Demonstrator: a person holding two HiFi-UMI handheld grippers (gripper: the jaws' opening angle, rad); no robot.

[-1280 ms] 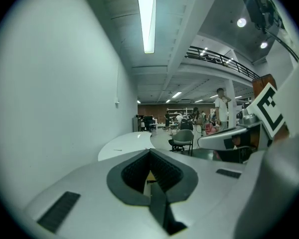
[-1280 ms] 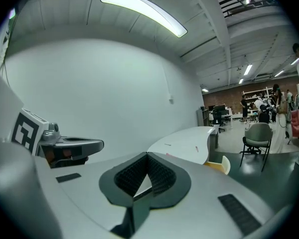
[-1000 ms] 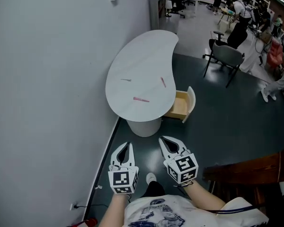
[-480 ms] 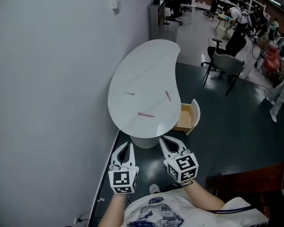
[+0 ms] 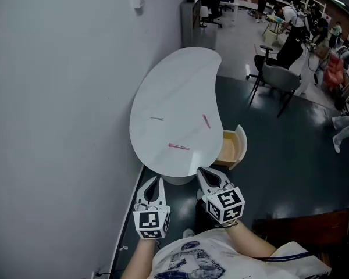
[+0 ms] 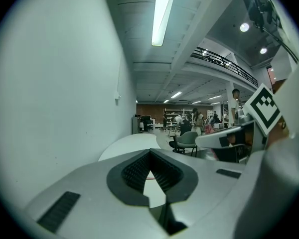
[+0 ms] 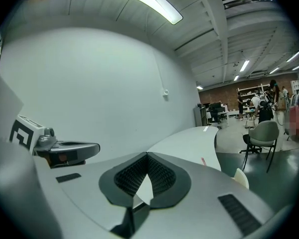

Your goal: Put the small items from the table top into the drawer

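Observation:
A white kidney-shaped table (image 5: pixel 180 80) stands against the wall ahead. On it lie a pink stick (image 5: pixel 178 147) near the front edge, a second pink stick (image 5: pixel 206 121) to its right, and a thin dark sliver (image 5: pixel 157 119) at the left. A small wooden drawer (image 5: pixel 230 147) hangs open under the table's right rim. My left gripper (image 5: pixel 156 180) and right gripper (image 5: pixel 203 172) are side by side just short of the table's near edge. Both are shut and hold nothing. In the right gripper view a pink stick (image 7: pixel 203 161) and the drawer front (image 7: pixel 240 178) show past the shut jaws.
A plain wall (image 5: pixel 58 97) runs along the left. A grey chair (image 5: pixel 276 74) stands on the dark floor right of the table. A wooden piece of furniture (image 5: pixel 314 220) sits at the lower right. People and desks fill the far room.
Both grippers have come forward to the table. Its near edge now lies just beyond the fingertips. The jaws look the same.

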